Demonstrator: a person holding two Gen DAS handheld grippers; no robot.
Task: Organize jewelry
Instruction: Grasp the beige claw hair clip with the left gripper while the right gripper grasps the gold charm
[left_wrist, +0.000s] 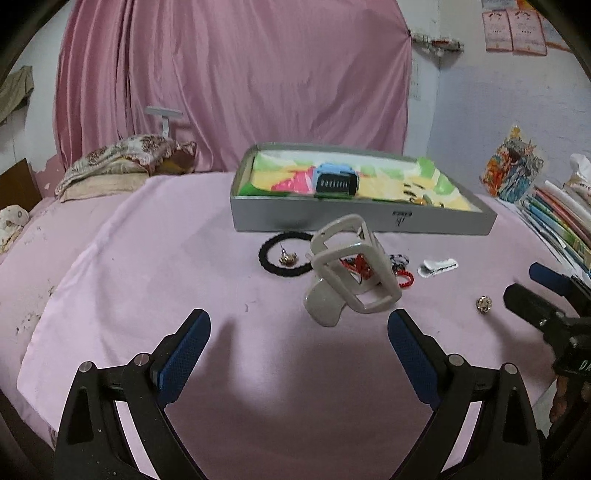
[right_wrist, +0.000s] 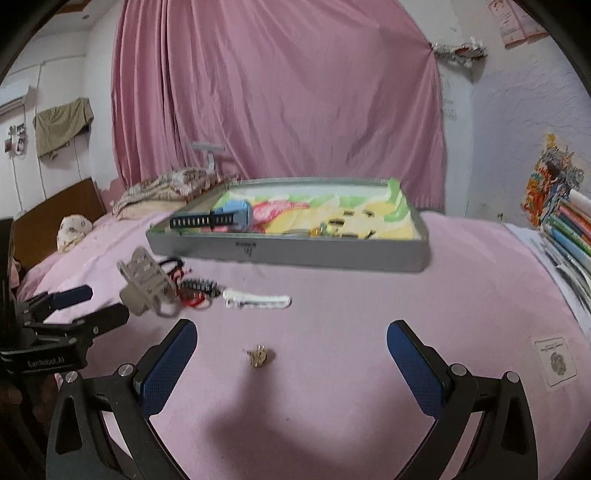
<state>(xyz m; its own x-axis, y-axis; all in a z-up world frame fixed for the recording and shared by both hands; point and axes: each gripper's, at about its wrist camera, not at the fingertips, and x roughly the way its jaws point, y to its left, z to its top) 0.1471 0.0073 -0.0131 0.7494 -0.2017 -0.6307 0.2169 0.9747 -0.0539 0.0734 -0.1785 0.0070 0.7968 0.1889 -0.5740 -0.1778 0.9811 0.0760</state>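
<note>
Part done, by the look of it: shallow grey rectangular box (left_wrist: 364, 221) lined with bright patterned paper, holding already a blue-and-black hair clip (left_wrist: 336, 181) and a few small dark and gold pieces (right_wrist: 341, 225). Left outside on the pink bedsheet (left_wrist: 147, 266): large beige plastic claw clip (left_wrist: 351, 273), black scrunchie ring (left_wrist: 284, 256) with a small gold earring (left_wrist: 288, 258) inside it, red and black beaded bands (left_wrist: 400, 273), white barrette (left_wrist: 437, 266), second gold stud earring (right_wrist: 258, 356).

Left gripper (left_wrist: 299, 332) spread wide, empty; beige claw clip just ahead, right of the midline, no pad touching it. Right gripper (right_wrist: 291, 347) likewise spread wide, empty; gold stud lying between its blue pads, slightly left of centre, untouched.
</note>
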